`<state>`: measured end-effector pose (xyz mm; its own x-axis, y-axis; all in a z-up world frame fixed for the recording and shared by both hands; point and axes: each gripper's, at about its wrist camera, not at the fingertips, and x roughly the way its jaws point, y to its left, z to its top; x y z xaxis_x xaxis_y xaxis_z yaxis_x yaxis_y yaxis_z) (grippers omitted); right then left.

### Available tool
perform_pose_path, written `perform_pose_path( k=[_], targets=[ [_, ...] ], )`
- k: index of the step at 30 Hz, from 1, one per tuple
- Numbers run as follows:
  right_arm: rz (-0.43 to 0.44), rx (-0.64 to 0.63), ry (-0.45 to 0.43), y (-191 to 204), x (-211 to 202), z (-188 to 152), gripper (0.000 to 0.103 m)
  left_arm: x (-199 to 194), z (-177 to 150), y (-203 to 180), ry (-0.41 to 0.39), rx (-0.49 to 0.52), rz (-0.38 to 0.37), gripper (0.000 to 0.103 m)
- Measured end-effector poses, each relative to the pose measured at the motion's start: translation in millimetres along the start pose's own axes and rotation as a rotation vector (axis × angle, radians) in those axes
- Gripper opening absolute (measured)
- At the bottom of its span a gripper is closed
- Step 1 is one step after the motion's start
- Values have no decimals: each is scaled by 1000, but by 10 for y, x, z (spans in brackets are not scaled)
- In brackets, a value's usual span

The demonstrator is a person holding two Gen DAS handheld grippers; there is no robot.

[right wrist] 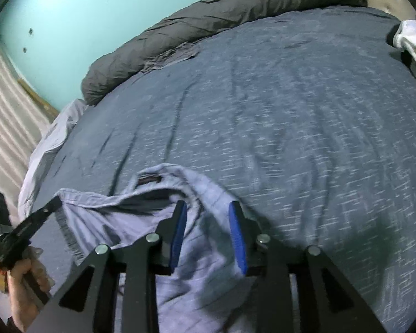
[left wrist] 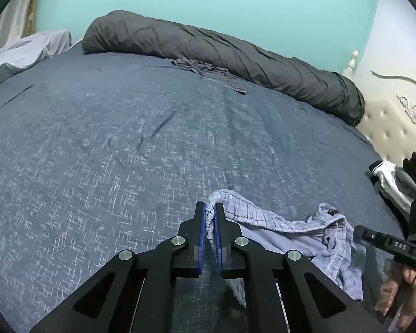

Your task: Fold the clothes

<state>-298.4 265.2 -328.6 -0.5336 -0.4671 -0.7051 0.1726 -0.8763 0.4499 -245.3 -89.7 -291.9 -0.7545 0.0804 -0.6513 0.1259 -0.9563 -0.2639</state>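
My left gripper (left wrist: 210, 216) is clamped on a hem corner of the checked garment (left wrist: 285, 230), which trails from that pinch to my right across the blue bedspread (left wrist: 124, 138). My right gripper (right wrist: 208, 222) hangs directly over the garment's crumpled end, its 2 blue pads spread apart with bunched cloth lying between and beneath them, nothing pinched. The garment's long axis therefore runs from 1 tool to the other, and the free end is nearer my right hand; I judge that the coming move turns on closing there so the cloth can be drawn taut. The garment is pale lilac with a thin dark grid, rumpled, a dark label (right wrist: 149, 179) showing at its far edge.
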Motion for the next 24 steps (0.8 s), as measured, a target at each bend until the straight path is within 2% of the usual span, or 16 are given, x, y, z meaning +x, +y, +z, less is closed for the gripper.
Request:
perform_pose_path(
  k=[6, 11, 13, 17, 24],
  targets=[
    [32, -58, 98, 263, 173, -149, 31, -3, -41, 48, 9, 5, 10, 6],
    [40, -37, 146, 266, 351, -215, 31, 40, -23, 84, 17, 4, 11, 6],
    [40, -40, 137, 260, 336, -227, 31, 44, -34, 96, 21, 1, 14, 6],
    [50, -44, 109, 236, 251, -207, 8, 52, -47, 90, 26, 2, 17, 6],
    [-37, -39, 42, -18, -67, -15, 7, 46, -41, 96, 24, -13, 17, 6]
  ],
)
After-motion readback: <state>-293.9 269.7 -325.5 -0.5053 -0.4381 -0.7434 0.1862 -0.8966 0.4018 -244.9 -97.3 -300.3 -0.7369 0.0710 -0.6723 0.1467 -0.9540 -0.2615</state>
